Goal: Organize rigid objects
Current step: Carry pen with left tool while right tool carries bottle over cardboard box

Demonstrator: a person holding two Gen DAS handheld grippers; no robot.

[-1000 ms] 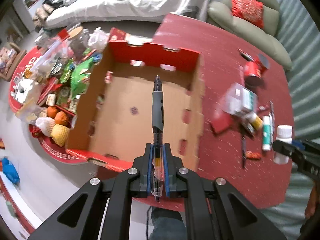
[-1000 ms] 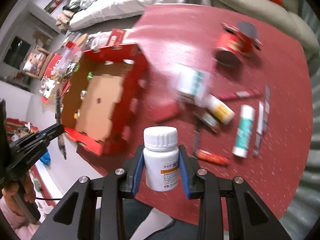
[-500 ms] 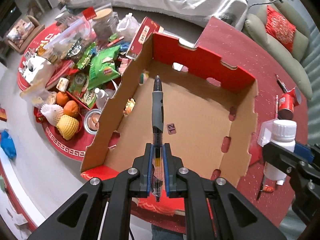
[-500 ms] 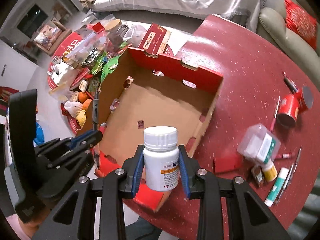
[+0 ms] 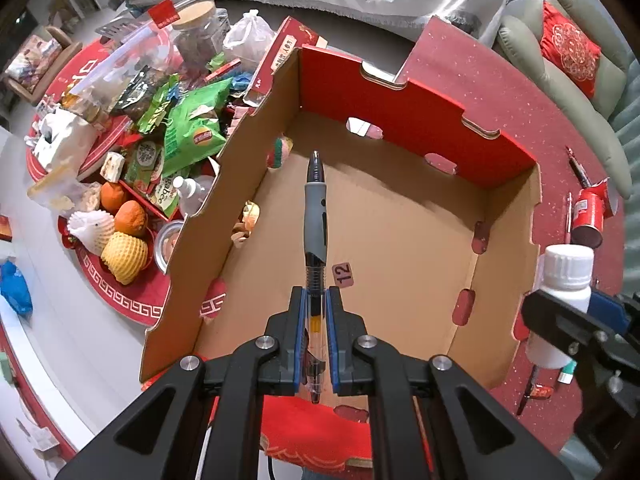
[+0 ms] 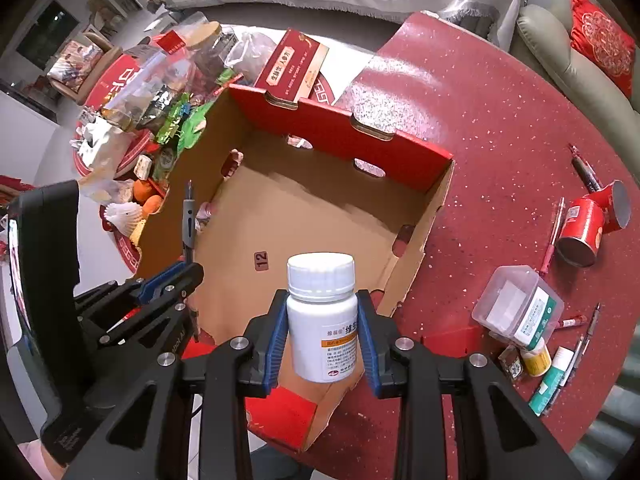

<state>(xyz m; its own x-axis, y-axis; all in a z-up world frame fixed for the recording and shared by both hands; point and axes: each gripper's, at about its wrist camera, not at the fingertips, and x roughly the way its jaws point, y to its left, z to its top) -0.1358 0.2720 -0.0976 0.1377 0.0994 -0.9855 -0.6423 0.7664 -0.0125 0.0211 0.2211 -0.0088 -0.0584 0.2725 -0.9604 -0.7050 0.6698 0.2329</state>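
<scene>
Over the empty red-and-brown cardboard box [image 5: 400,240] on the red speckled table [image 6: 500,140], the left claw [image 5: 316,312] grips a grey-and-clear pen [image 5: 315,216] pointing lengthwise downward, while rightward the right claw [image 6: 322,320] clamps an upright white plastic pill bottle [image 6: 322,312]; releasing both inside seems next.

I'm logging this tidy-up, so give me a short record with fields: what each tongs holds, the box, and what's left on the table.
left tongs: shut on grey-and-clear ballpoint pen, above the box
right tongs: shut on white plastic pill bottle, above the box's near edge
red-and-brown cardboard box: open; nothing on its floor but a "12" sticker
red speckled table: red can, clear lidded plastic tub, pens
</scene>
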